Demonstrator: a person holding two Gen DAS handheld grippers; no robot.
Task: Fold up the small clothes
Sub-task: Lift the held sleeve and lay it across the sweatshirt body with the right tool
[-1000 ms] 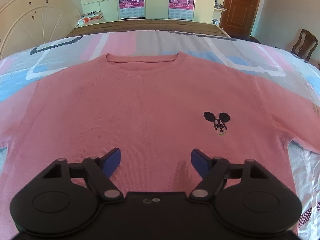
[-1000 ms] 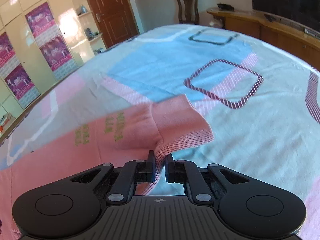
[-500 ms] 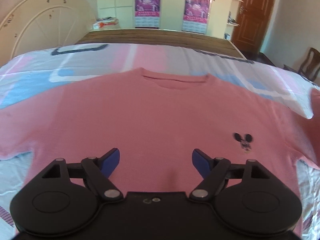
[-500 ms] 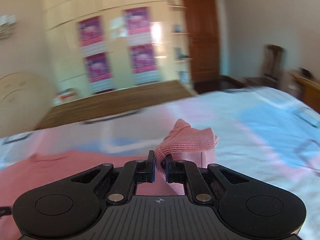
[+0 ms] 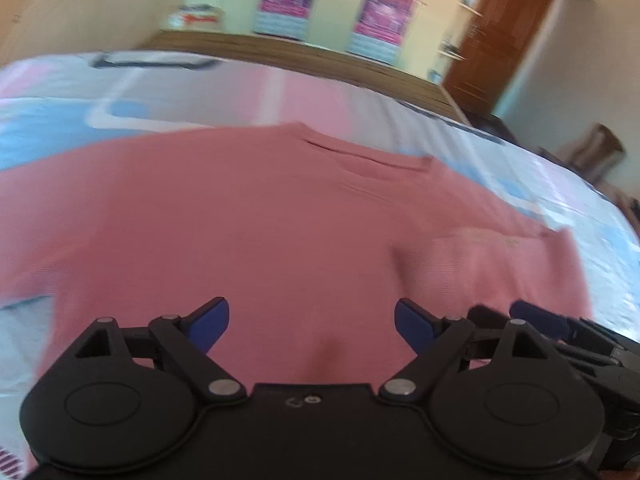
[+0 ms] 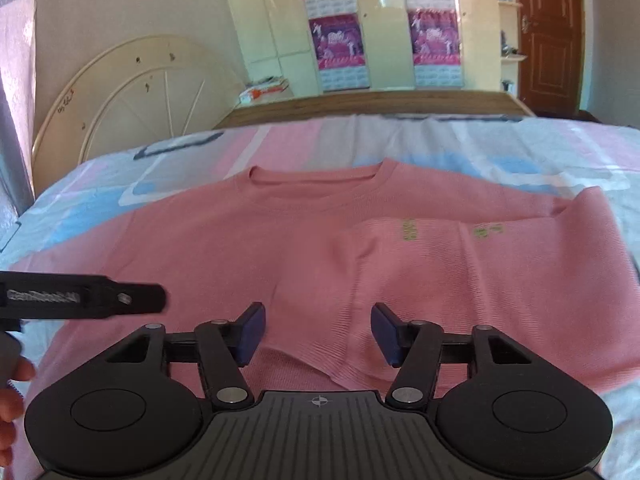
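A pink sweater (image 6: 248,248) lies flat, front up, on the bed, neckline (image 6: 316,180) at the far side. Its right sleeve (image 6: 460,264) is folded across the chest, green lettering showing, the cuff (image 6: 320,364) just in front of my right gripper (image 6: 318,334), which is open and empty above it. My left gripper (image 5: 312,326) is open and empty over the sweater's lower body (image 5: 240,248). The folded sleeve also shows in the left wrist view (image 5: 488,268), blurred. The right gripper's fingers (image 5: 536,316) show at the lower right there.
The bed has a pastel patterned sheet (image 6: 500,148) and a wooden board (image 6: 372,104) at its far end. Cream wardrobes with purple posters (image 6: 340,40) stand behind, a brown door (image 6: 548,36) at the right. The left gripper's body (image 6: 80,300) reaches in from the left.
My right gripper carried the sleeve cuff across onto the sweater's chest, opened and let it go. My left gripper stayed open and shifted left with a tilt.
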